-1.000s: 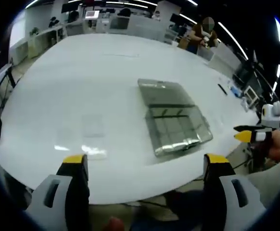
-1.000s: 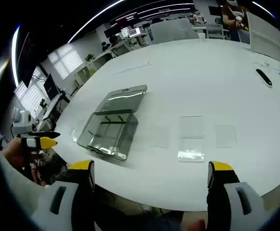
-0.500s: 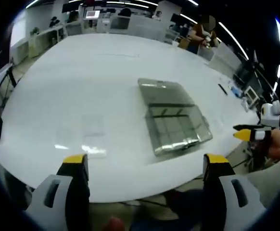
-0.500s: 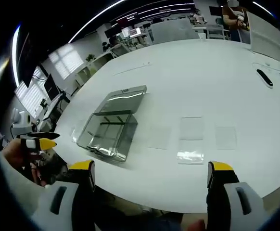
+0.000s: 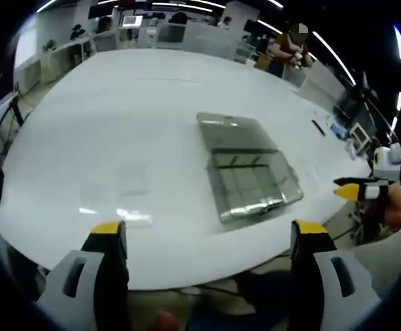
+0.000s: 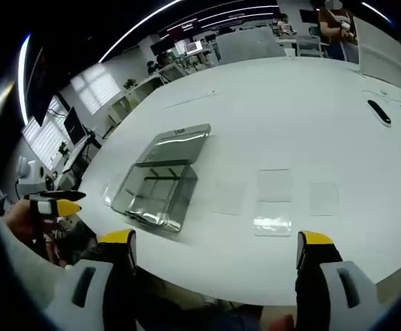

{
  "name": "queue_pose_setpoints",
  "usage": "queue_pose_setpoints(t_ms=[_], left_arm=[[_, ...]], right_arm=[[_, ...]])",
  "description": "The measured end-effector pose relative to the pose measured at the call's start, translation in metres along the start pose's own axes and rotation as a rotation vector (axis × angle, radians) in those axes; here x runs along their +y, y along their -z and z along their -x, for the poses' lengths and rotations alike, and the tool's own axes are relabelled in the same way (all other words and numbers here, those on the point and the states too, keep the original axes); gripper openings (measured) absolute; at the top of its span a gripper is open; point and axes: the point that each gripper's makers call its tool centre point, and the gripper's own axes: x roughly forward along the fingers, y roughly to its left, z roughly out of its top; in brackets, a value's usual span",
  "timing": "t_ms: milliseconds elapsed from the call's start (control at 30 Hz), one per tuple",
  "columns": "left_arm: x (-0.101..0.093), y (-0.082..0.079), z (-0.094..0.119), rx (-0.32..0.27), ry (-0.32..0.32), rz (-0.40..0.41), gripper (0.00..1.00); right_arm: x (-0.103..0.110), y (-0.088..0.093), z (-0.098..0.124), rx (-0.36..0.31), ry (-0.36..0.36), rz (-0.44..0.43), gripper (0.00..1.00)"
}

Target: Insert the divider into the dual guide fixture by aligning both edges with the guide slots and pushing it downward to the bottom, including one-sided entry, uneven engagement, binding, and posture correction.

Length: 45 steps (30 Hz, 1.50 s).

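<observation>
A clear plastic box, the guide fixture [image 5: 252, 172], lies on the white table [image 5: 118, 103] with its lid folded back flat. In the right gripper view the fixture [image 6: 160, 183] sits left of centre. Several clear flat dividers lie loose on the table: one pale sheet [image 5: 133, 181] and a glinting one [image 5: 135, 217], also seen as sheets [image 6: 275, 185] and a glinting piece [image 6: 273, 224]. My left gripper [image 5: 209, 231] hangs open over the near table edge, holding nothing. My right gripper [image 6: 216, 240] is open as well, short of the table edge. Each shows in the other's view at the side, right gripper [image 5: 357, 189], left gripper [image 6: 59, 202].
A black elongated object [image 6: 378, 110] lies far out on the table near its edge, seen too as a black object [image 5: 317, 127]. A person [image 5: 283, 52] stands beyond the table. Desks with monitors [image 6: 187, 48] line the back of the room.
</observation>
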Motion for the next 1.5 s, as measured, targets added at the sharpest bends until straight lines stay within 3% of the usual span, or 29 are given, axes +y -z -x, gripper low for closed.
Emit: queue_pose_setpoints(t_ms=[1500], left_arm=[[-0.0037,0.002,-0.0009,0.005,0.011,-0.002,0.96]], right_arm=[[0.0,-0.0007,0.005,-0.01,-0.005,0.003,0.94]])
